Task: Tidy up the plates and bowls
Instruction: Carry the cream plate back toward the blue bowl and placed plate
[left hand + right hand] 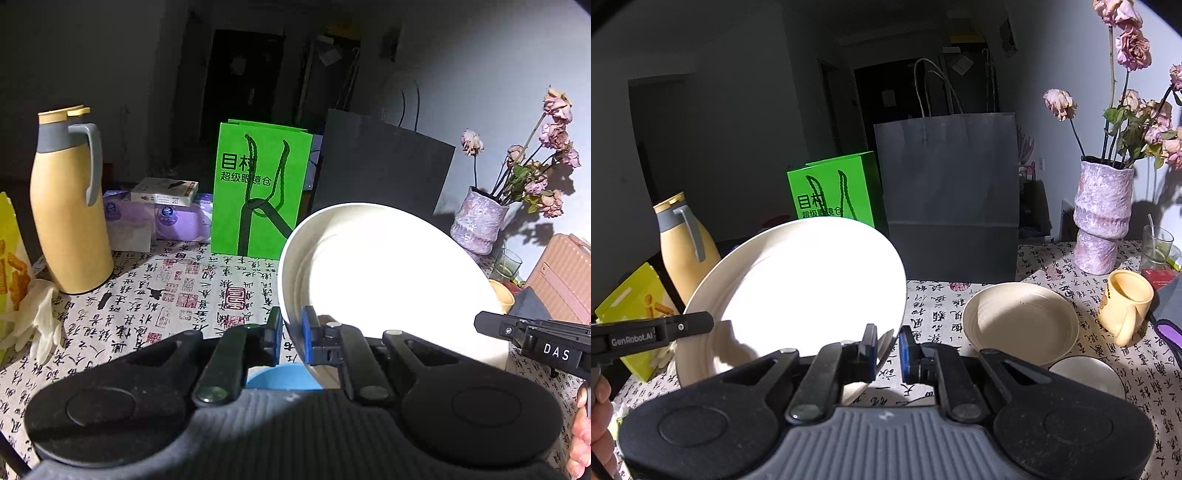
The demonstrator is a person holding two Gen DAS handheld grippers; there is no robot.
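Left wrist view: our left hand-held gripper [293, 334] pinches the near rim of the plate [388, 273], held tilted above the counter [166, 295], centre-right of frame. A blue bowl [282, 376] peeks out just below the jaws.

Right wrist view: our right hand-held gripper [887, 347] pinches the same plate [798, 291] at its lower right rim. A beige plate [1021, 319] lies at right centre, a white bowl [1087, 374] lower right. We judge stacking goes best with both grips level, lowered slowly.
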